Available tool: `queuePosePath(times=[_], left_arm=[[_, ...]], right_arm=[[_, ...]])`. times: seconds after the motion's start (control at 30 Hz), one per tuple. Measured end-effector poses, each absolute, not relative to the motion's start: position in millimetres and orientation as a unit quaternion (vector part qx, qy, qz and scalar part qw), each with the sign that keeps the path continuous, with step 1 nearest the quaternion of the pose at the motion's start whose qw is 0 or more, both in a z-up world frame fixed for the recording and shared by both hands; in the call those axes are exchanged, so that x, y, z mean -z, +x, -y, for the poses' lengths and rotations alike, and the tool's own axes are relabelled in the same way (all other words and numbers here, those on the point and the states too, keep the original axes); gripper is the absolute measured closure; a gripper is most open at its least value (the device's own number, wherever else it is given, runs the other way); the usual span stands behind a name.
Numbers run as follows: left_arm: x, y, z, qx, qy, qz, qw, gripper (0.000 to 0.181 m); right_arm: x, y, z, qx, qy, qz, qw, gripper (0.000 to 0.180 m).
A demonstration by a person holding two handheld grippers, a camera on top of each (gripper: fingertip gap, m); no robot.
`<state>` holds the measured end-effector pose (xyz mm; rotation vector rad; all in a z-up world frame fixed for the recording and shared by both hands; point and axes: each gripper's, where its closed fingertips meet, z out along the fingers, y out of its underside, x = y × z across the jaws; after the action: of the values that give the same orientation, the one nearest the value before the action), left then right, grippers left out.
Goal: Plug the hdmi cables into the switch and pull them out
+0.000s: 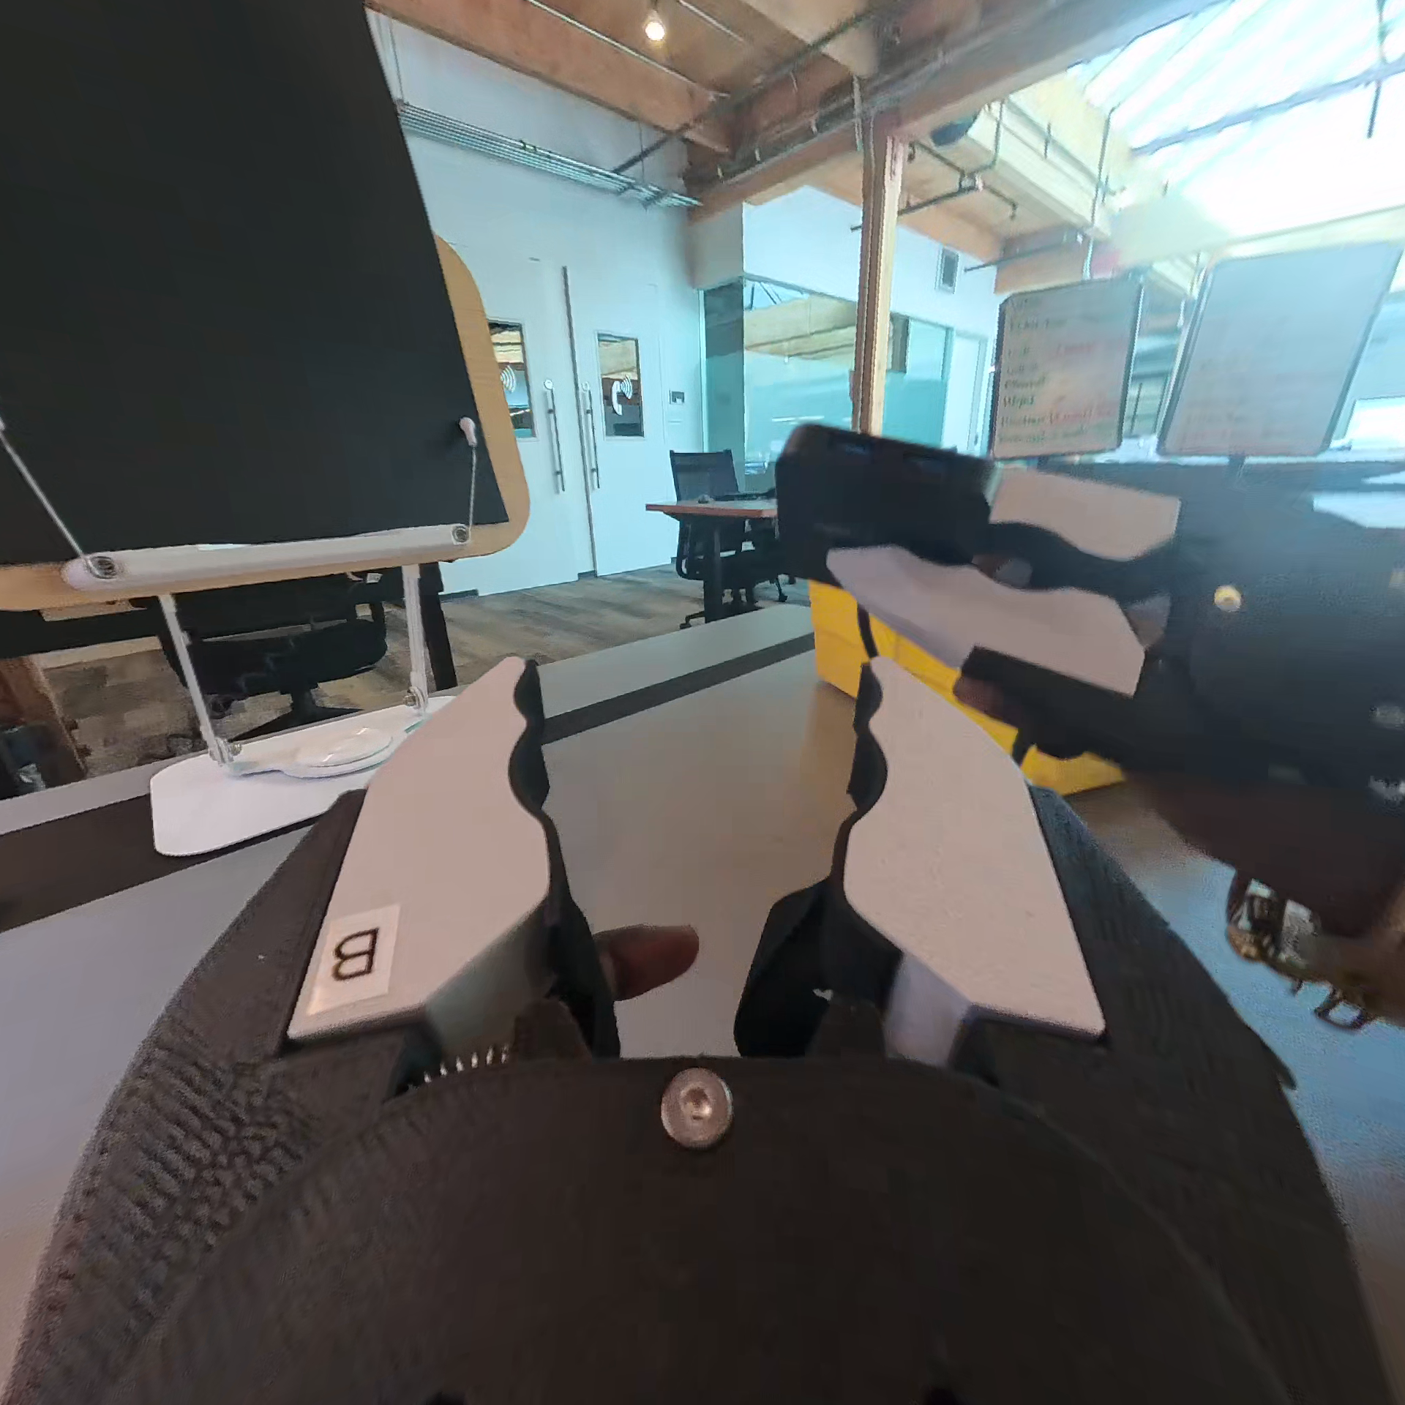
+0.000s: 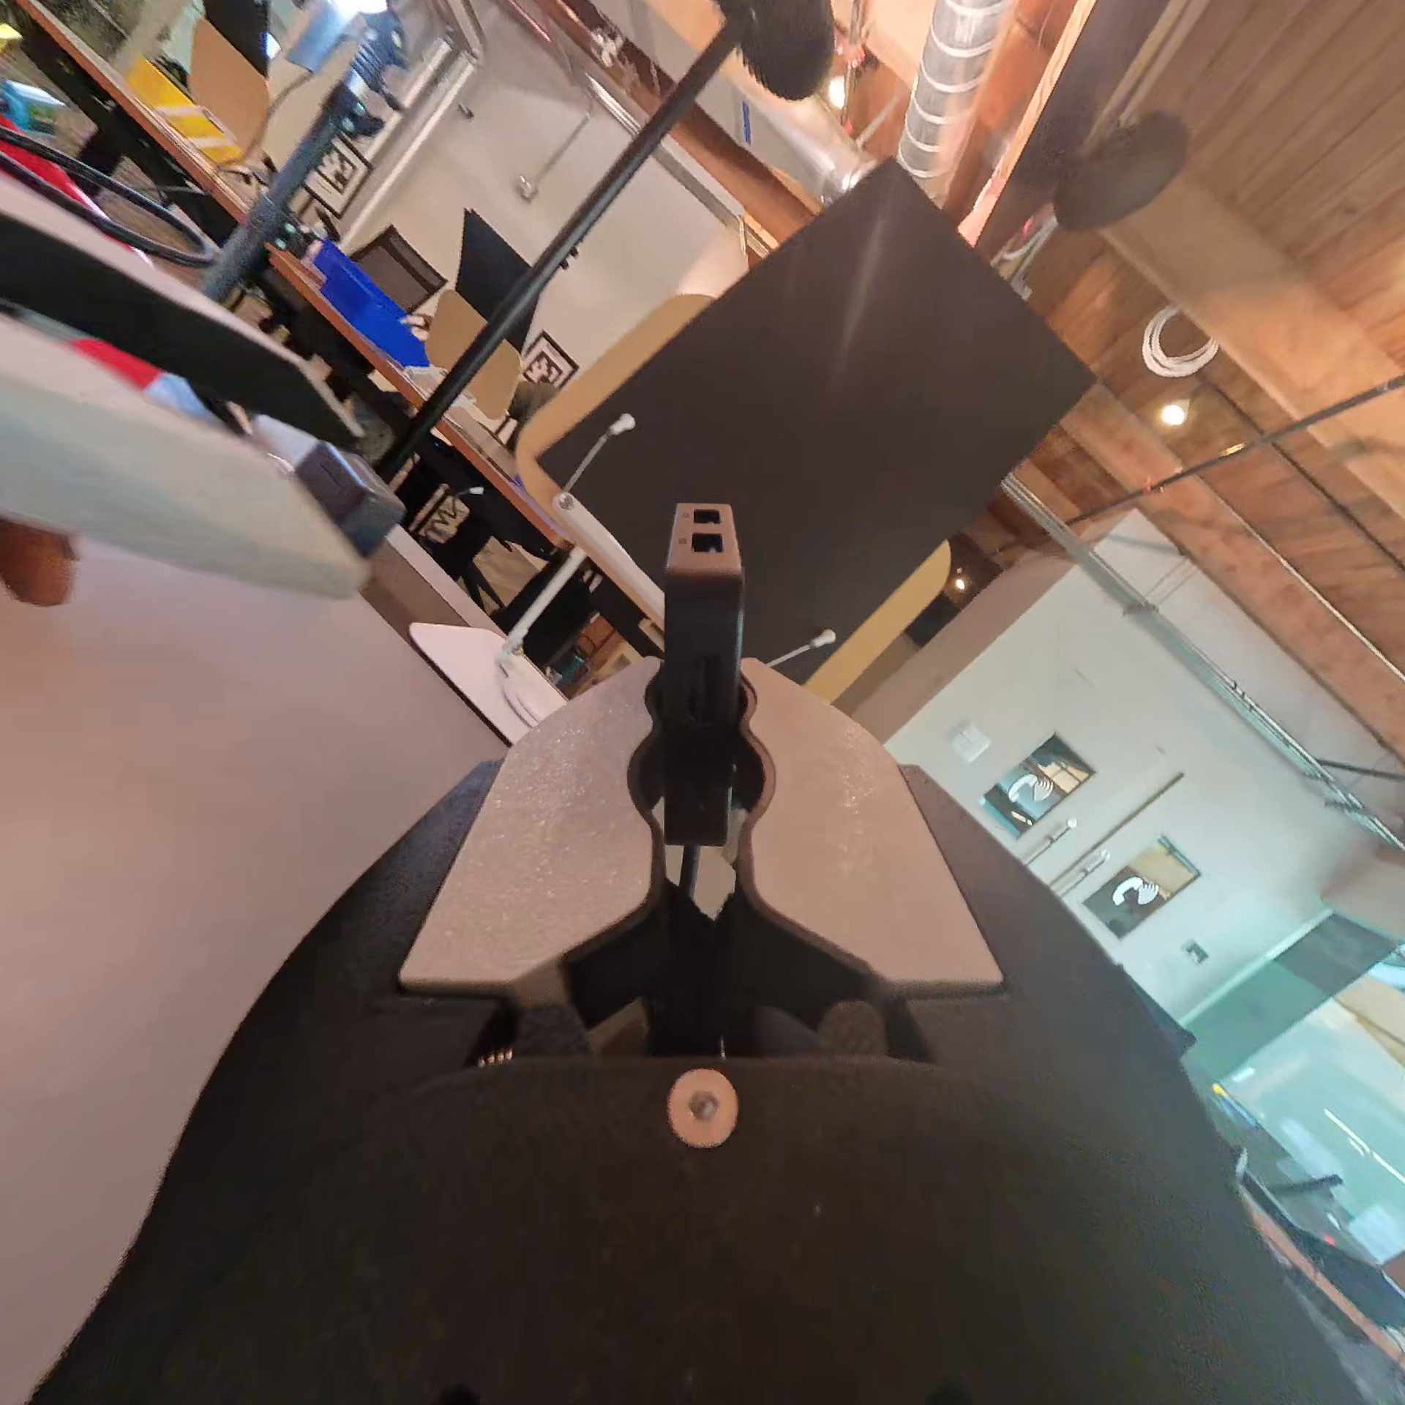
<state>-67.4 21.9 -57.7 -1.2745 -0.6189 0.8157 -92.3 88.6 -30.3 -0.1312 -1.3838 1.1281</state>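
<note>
The switch (image 2: 703, 593) is a small black box with two open ports on its far end. My right gripper (image 2: 701, 677) is shut on its lower half and holds it upright in the air. In the left wrist view the switch (image 1: 874, 494) and the right gripper (image 1: 912, 532) show blurred at the right, above the table. My left gripper (image 1: 699, 669) is open and empty, low over the grey table (image 1: 684, 798), left of and below the switch. One of its fingers (image 2: 152, 471) shows blurred at the left of the right wrist view. I see no HDMI plug in either gripper.
A black board (image 1: 228, 289) on a white stand (image 1: 228, 806) stands at the table's far left; it also shows in the right wrist view (image 2: 836, 426). A yellow bin (image 1: 905, 661) sits at the far right. Desks, chairs and whiteboards lie beyond.
</note>
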Motion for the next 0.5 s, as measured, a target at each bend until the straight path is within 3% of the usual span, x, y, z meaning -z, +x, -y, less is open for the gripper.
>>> queuePosePath(times=[0.33, 0.5], left_arm=[[72, -72, -25, -0.341, -0.590, 0.284, 0.675, 0.103], [77, -72, -30, -0.341, -0.607, 0.277, 0.663, 0.103]], right_arm=[[-73, -149, -225, -0.556, -0.257, 0.581, 0.536, 0.166], [-62, -192, -339, -0.540, -0.374, 0.541, 0.525, 0.166]])
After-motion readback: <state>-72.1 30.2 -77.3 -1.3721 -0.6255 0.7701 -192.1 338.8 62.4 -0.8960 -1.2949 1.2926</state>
